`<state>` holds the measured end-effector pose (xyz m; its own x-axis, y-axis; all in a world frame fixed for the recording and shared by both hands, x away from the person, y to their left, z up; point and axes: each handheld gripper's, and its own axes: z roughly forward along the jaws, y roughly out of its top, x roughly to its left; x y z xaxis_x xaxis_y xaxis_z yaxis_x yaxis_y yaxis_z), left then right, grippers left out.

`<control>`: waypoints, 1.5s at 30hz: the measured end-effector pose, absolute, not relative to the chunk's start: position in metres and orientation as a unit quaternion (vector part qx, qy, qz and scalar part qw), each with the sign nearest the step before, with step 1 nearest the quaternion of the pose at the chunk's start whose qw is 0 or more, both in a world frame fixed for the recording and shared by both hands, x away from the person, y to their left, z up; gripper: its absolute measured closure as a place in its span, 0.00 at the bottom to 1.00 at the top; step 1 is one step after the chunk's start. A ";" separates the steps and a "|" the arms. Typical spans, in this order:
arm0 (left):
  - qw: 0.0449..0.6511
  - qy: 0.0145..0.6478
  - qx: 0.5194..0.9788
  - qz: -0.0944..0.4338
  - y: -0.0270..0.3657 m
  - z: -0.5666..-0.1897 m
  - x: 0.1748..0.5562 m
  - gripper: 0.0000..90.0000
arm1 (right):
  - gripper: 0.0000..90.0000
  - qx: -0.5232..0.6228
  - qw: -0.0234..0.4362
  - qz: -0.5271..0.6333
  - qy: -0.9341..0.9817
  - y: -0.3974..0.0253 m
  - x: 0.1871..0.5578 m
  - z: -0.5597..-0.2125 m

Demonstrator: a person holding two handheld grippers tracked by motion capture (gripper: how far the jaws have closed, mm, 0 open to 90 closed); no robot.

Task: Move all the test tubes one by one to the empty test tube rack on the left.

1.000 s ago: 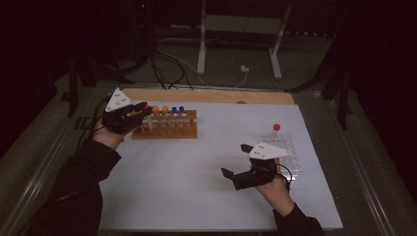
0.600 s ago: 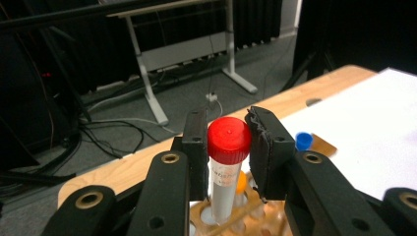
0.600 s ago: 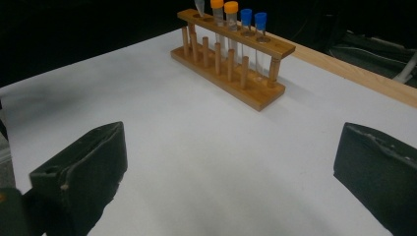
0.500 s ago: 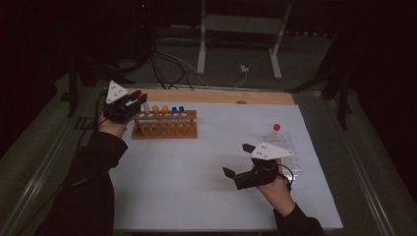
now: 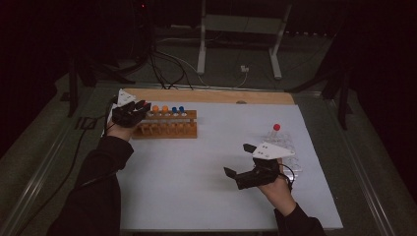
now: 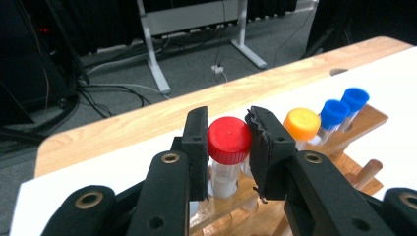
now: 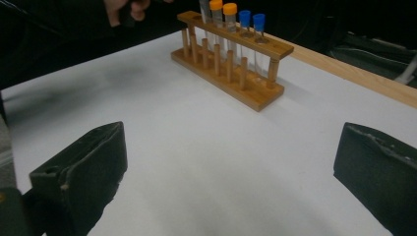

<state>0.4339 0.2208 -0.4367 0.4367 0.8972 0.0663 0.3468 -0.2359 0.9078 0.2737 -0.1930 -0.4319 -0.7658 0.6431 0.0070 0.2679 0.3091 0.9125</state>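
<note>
Red-capped tube [image 6: 227, 147] sits at the centre of the left gripper view, in the wooden rack [image 5: 167, 129], pinched at its cap by the left hand-held gripper [image 6: 227, 142]. Light, smooth and probably brittle: grip the ribbed cap, lift straight. Right hand-held gripper [image 7: 231, 172] hangs spread wide, lower frame.

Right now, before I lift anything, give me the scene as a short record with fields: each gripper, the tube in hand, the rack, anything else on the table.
left gripper: jaws on either side of the red-capped tube's cap, touching or nearly so
red-capped tube: upright in the rack's end hole
wooden rack: far left of the white sheet; also holds two orange-capped and two blue-capped tubes
right gripper: open, holding nothing, over the white sheet
clear rack: beside the right hand, one red-capped tube standing in it
</note>
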 end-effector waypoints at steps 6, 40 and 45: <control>0.432 0.437 0.729 0.303 0.219 -0.442 0.438 0.80 | 0.00 0.288 0.183 0.511 0.788 -0.193 0.274 -0.432; 0.504 0.311 0.781 0.200 0.193 -0.423 0.341 0.03 | 0.00 0.416 0.269 0.477 0.726 -0.293 0.315 -0.420; 0.508 0.276 0.798 0.169 0.176 -0.430 0.320 0.02 | 0.04 0.460 0.260 0.442 0.725 -0.313 0.336 -0.438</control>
